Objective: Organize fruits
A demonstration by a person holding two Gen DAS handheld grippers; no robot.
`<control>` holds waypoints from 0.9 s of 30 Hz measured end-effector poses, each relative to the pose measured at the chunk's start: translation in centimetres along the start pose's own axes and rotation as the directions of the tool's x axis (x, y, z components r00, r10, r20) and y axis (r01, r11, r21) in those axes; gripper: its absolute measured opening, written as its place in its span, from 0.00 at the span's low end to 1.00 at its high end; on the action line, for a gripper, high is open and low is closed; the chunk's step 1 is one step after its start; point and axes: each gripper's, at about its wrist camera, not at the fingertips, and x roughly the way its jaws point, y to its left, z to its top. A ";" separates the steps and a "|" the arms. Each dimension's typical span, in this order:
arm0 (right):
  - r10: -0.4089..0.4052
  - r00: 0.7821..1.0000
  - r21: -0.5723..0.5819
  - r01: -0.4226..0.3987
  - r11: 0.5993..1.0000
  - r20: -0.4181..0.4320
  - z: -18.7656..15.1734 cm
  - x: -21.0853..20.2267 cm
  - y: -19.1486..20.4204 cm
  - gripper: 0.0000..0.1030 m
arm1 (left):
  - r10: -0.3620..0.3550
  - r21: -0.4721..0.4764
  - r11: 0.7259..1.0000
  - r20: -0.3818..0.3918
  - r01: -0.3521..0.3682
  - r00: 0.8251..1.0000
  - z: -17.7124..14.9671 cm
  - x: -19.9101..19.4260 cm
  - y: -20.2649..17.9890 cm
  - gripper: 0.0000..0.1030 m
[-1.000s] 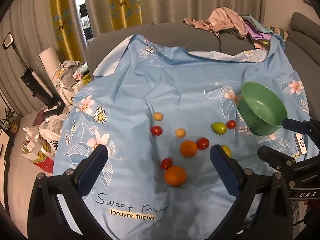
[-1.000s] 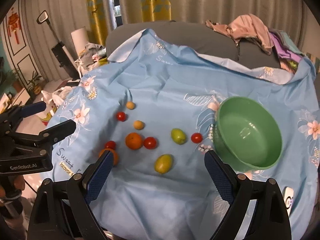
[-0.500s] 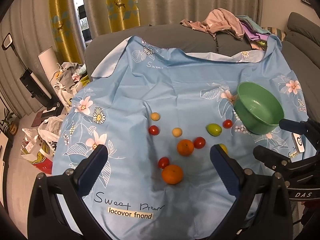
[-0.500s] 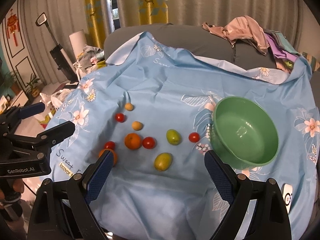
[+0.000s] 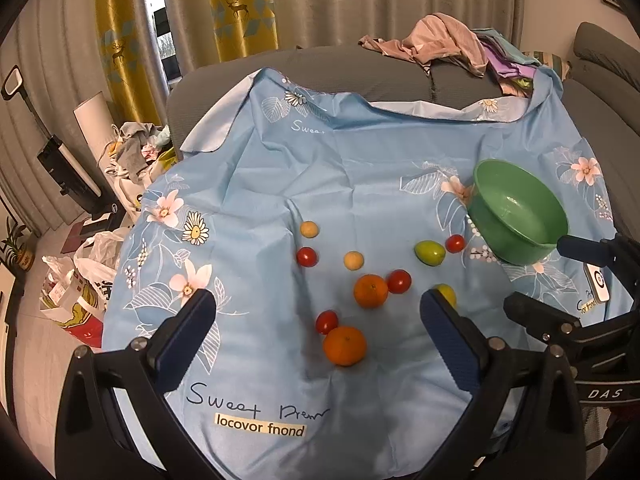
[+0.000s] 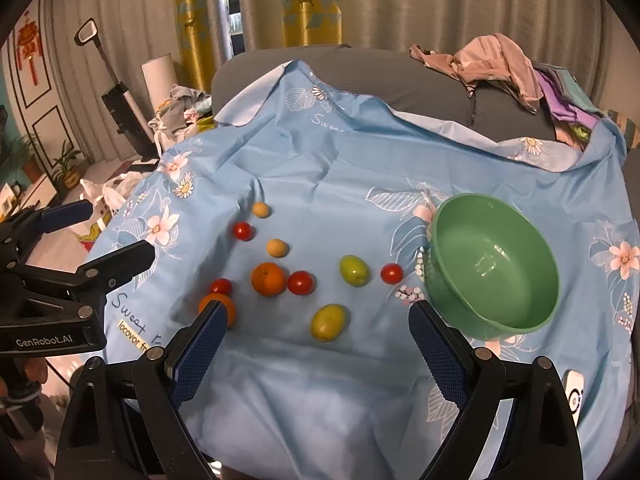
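Vs. a second ago, both views are sitting a bit further back/higher: the fruit cluster is showing slightly lower-left in the right wrist view and the bowl is looking a touch smaller; no fruit has rolled or been lifted. The left gripper [image 5: 316, 312] is hovering over the lower centre of its frame w/ jaws spread wide, nothing between them; the right gripper [image 6: 318, 326] is doing the same, jaws wide apart and empty. The round green plastic bowl [image 6: 494, 270] is sitting upright and empty at the right of the frame on the light-blue flower-print cloth [image 6: 340, 168]. All fruit is lying loose on the cloth, left of the bowl: two glossy oranges, the larger-looking one [image 5: 345, 345] nearest the left gripper and another [image 5: 371, 290] just above it; four small red cherry tomatoes, one [image 5: 327, 321] touching the near orange, one [image 5: 399, 281] touching the upper orange, one [image 5: 307, 257] further left, one [image 5: 455, 243] just beside the bowl. Two small tan round fruits [image 5: 309, 229] [image 5: 353, 260] are sitting at the upper side of the cluster. An oval green fruit [image 6: 353, 270] is lying mid-frame, and a yellow-green oval fruit [image 6: 328, 322] is lying between the right gripper's fingertips in picture terms, not touched. A pile of pink and purple clothes [image 6: 508, 68] is lying upper right on the grey sofa [image 6: 360, 68].
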 end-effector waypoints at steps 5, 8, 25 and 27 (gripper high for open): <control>-0.001 1.000 0.001 0.001 1.000 0.000 0.0 0.0 0.0 0.90 | -0.002 0.003 1.000 -0.006 0.002 1.000 0.0 0.2 0.0 0.99; -0.001 1.000 -0.001 0.001 1.000 -0.001 0.0 0.0 0.1 0.90 | -0.002 0.004 1.000 -0.006 0.002 1.000 0.0 0.3 0.1 0.99; -0.001 1.000 0.000 0.001 1.000 -0.003 0.0 0.1 0.0 0.90 | -0.003 0.009 1.000 -0.014 0.004 1.000 -0.2 0.6 -0.1 0.99; 0.000 1.000 0.002 0.000 1.000 -0.004 -0.2 0.2 0.1 0.90 | -0.002 0.011 1.000 -0.015 0.003 1.000 -0.2 0.6 -0.1 0.99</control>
